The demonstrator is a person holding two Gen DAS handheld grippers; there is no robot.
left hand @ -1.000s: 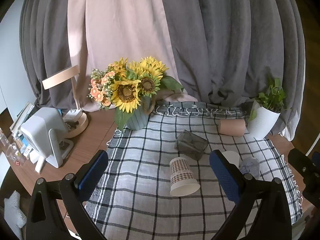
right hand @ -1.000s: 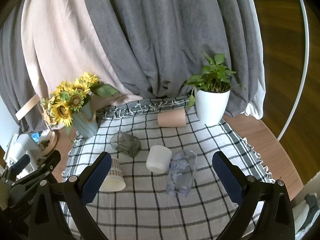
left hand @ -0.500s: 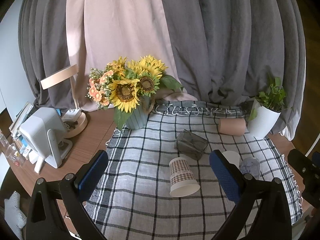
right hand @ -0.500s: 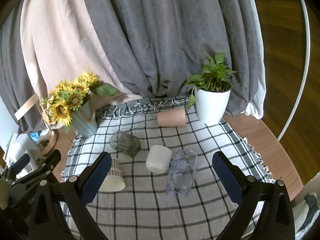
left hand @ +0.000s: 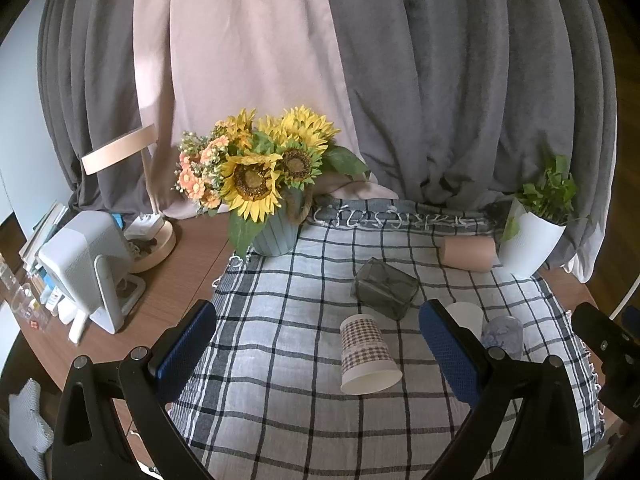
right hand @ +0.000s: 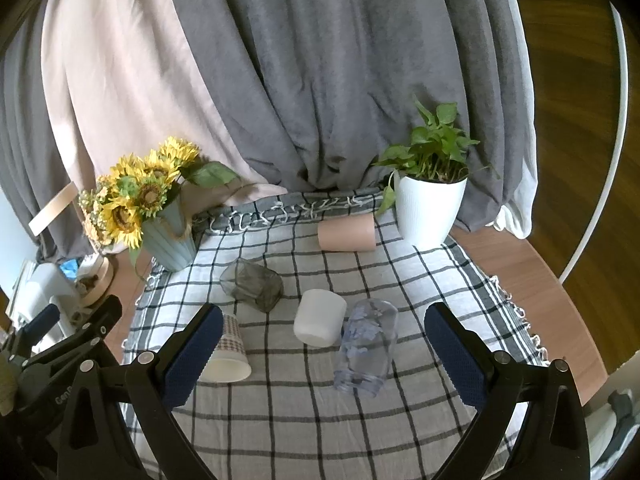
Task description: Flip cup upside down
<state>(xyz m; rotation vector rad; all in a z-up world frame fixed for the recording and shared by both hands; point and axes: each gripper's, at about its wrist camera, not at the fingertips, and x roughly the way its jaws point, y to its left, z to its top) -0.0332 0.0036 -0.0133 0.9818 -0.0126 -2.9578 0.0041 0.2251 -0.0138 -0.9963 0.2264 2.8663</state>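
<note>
Matt paper cup [left hand: 367, 354], clear glossy tumbler [right hand: 367, 348], woven checked cloth [right hand: 304, 408], smooth wooden table [left hand: 120, 336].

Grey and pink curtains [left hand: 360, 80] behind wooden table [left hand: 168, 280].

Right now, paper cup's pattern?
Brown-and-white check band on the paper cup, white rim; clearest in left wrist view.

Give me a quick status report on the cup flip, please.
Both tongs open, left and right, holding nothing. Paper cup lying on its side on the cloth, untouched. Grey glass just behind it.
</note>
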